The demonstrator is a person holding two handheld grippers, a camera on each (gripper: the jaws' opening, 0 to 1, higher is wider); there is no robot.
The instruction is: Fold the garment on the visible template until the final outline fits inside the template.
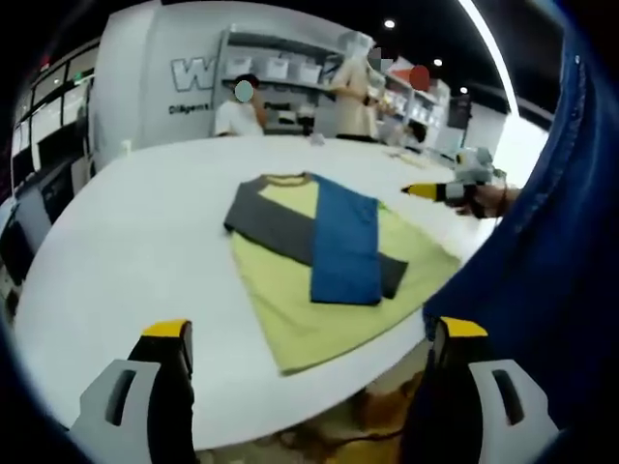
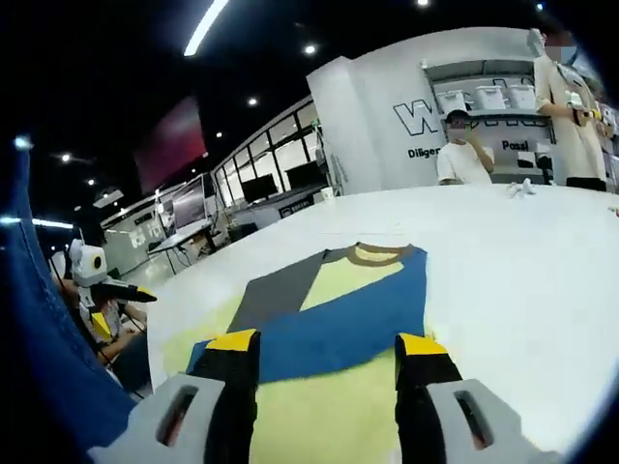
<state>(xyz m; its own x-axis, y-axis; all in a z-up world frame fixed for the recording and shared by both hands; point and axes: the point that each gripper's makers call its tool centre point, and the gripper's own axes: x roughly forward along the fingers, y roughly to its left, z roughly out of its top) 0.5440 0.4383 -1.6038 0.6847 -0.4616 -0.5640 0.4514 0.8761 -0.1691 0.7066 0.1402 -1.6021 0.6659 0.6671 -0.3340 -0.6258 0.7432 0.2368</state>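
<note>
The left hand-held gripper [image 1: 314, 338] hangs released over the near edge of the white desk [image 1: 126, 242], its yellow-tipped jaws spread with nothing between them. The right hand-held gripper [image 2: 327, 353] is likewise released, its jaws apart just above the garment's near part; in the left gripper view it appears at 3 o'clock of the garment.

The garment [image 1: 319, 242], a yellow-green, grey and blue shirt, lies flat on the desk at 12 o'clock from the left jaws, with both sleeves already crossed over the body: the grey one underneath, the blue one on top. A light yellow-green sheet under it, probably the template [image 1: 309, 329], sticks out toward 6 o'clock.

The step in hand looks like the lengthwise fold. To do it well, take the hem at both corners together, lift evenly, and lay it toward the collar [image 2: 379, 254] without dragging the sleeves loose.

Where shirt ends and template begins is hard to make out, since their colours nearly match. A blue sleeve of the person [image 1: 551, 242] cuts off the desk's right side. People stand in the background, well apart.
</note>
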